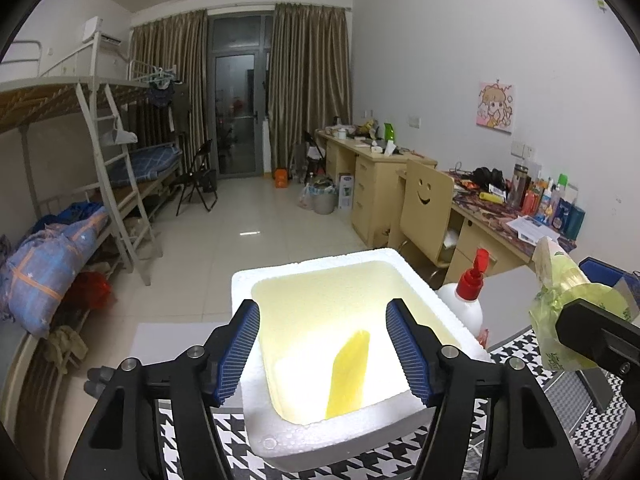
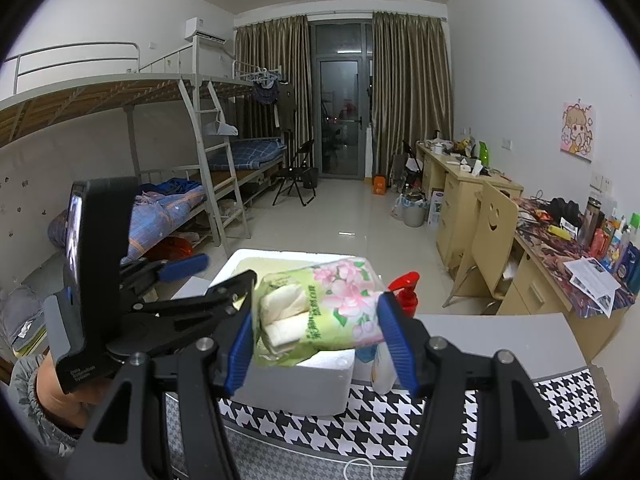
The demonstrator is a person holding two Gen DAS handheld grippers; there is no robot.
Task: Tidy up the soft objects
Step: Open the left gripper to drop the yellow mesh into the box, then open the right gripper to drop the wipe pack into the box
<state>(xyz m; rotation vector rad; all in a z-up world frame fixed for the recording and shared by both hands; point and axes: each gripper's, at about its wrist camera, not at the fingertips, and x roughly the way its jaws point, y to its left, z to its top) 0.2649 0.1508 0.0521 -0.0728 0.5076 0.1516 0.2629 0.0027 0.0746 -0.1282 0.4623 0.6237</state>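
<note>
Left gripper (image 1: 322, 350) jaws apart, empty, over foam box (image 1: 256, 276) with yellow piece (image 1: 347, 372) inside. Right gripper (image 2: 316, 344) clamped on tissue pack (image 2: 320, 312), above box's near edge. Risks: slipping from soft wrapper, catching rim, knocking red-capped bottle (image 2: 406, 292) beside box.

L tongs (image 1: 324, 350) spread wide, R tongs (image 2: 316, 344) clamped on tissue pack (image 2: 320, 312)

black tool (image 1: 323, 354), ribbed blue pads (image 1: 239, 354)
</note>
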